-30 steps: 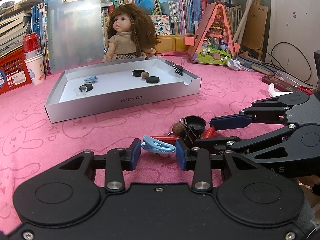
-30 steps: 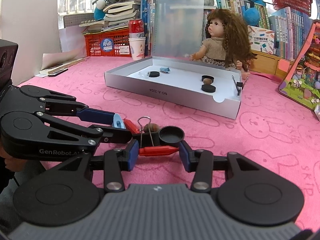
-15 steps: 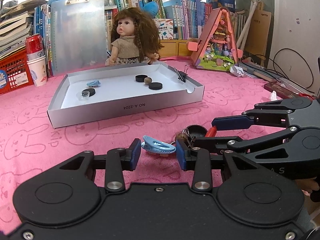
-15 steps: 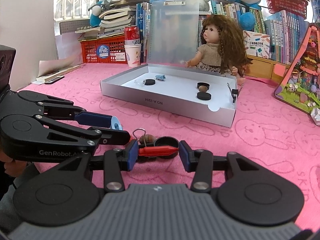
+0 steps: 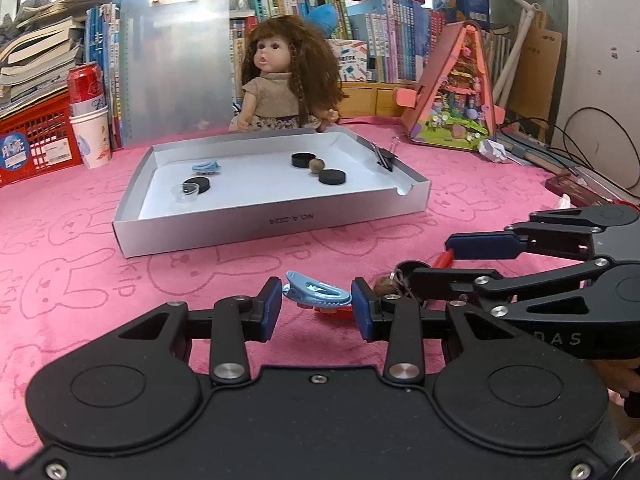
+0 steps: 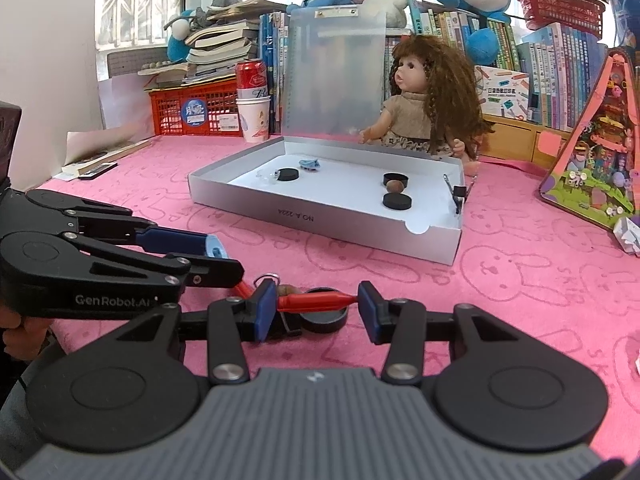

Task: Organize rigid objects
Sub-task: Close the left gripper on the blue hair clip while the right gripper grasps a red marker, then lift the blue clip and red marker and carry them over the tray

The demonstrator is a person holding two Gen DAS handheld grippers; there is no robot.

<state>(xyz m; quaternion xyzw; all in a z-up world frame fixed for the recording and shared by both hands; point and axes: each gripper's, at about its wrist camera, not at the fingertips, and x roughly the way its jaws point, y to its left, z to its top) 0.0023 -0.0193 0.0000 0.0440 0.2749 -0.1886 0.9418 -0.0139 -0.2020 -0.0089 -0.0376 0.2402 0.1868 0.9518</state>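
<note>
The left gripper (image 5: 316,306) was clenched on a light blue hair clip (image 5: 318,293), pads pressing on its two ends, and the right gripper (image 6: 317,312) was grasping a red clip (image 6: 316,301) end to end in the same way. Both clips sat low over the pink worktop (image 5: 120,272), in front of the shallow grey box lid (image 5: 276,222) that served as the tray. Inside it lay another blue clip (image 5: 206,167), three black discs (image 5: 332,177), a small brown ball (image 5: 315,164) and a clear cup (image 5: 185,193), with a black binder clip (image 5: 383,157) pinched on its right wall. Left on the worktop near the grippers were a black cap (image 6: 323,318), a brown nut (image 5: 385,285) and what looked like another binder clip (image 6: 267,280), though it was mostly hidden.

The step in hand seemed to be carrying both clips to the tray. Done well, each grip would be kept firm, since a clip held by its tips could pivot or spring out. The two grippers stood close together, so they would do best lifting apart and clearing the tray's near wall before descending. Setting the blue clip beside its match at the tray's back left would suit the sorting; the red one needed a bare patch clear of the discs. Release should come only once each clip rested on the tray floor.
</note>
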